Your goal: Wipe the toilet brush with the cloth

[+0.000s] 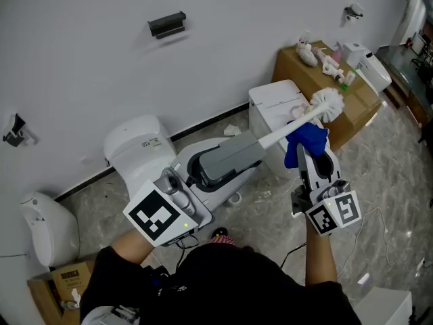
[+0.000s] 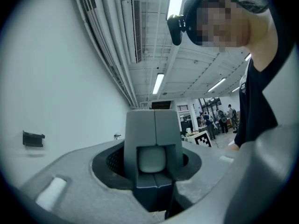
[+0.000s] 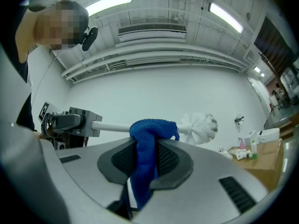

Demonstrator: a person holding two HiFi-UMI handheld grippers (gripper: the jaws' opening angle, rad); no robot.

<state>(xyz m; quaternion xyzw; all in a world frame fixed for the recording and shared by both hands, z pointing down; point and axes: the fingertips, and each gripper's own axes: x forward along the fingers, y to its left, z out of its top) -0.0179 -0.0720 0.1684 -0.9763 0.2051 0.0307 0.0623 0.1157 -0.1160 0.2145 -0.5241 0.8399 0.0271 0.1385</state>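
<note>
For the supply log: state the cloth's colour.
Plain blue; the cloth, draped over the brush, shows best in the right gripper view.

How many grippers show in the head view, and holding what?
2. The left gripper, at lower left, is closed on the handle of the toilet brush; the right gripper, at right, clamps the blue cloth draped over that handle.

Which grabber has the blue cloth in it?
The right gripper: the blue cloth is pinched between its jaws. The left gripper holds the toilet brush by its handle instead.
</note>
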